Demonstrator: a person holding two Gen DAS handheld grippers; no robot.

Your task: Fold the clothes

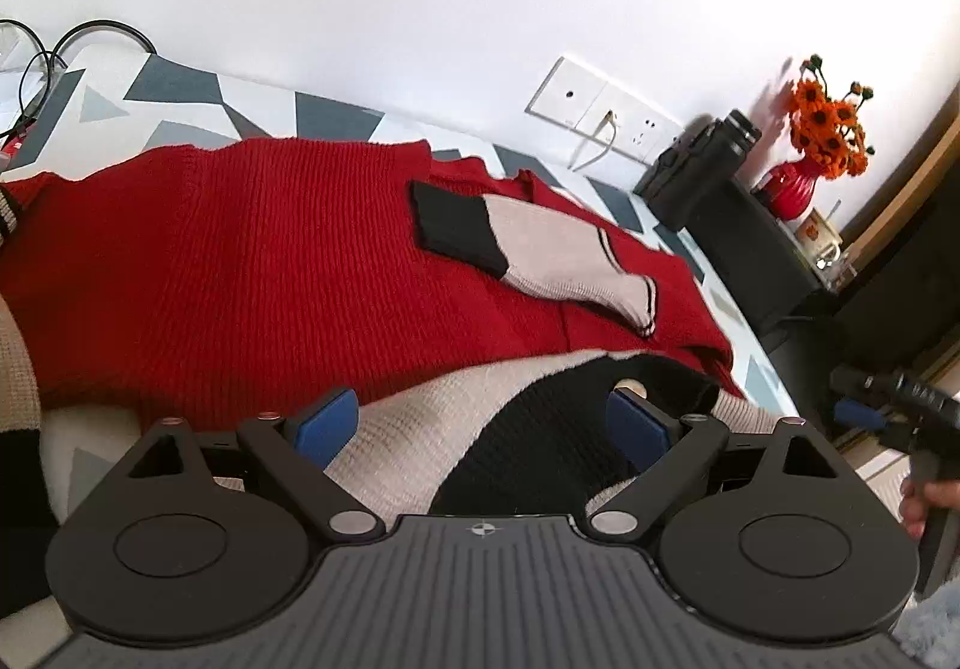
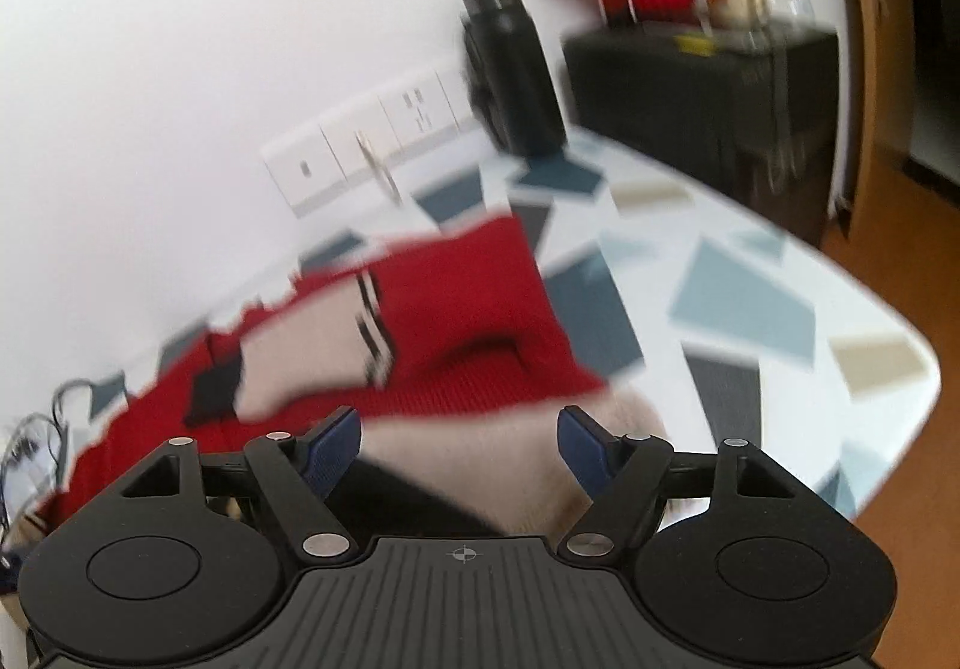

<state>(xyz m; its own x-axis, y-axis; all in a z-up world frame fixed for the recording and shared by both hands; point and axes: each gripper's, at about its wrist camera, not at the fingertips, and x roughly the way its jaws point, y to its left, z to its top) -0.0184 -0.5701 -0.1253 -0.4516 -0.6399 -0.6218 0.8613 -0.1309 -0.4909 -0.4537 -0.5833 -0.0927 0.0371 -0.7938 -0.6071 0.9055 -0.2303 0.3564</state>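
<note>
Blue pads [image 1: 327, 420] line the left gripper [image 1: 480, 417], whose jaws stand wide apart with nothing held; beige and black knit of the sweater [image 1: 240, 261] lies between and below them. The right gripper [image 2: 459, 444] likewise has its jaws spread wide and grips nothing, hovering over a beige part of the same garment near the tabletop edge, in a blurred view. The sweater is mostly red ribbed knit, spread flat across the tabletop [image 2: 750, 303] with its grey, blue and white geometric cover. One beige sleeve [image 1: 552, 255] with a black cuff and striped bands is folded across the red body. Beyond, against the white wall, stand a black flask [image 1: 702, 171], a red vase [image 1: 786, 186] of orange flowers, and a wall socket panel [image 1: 600, 102].
</note>
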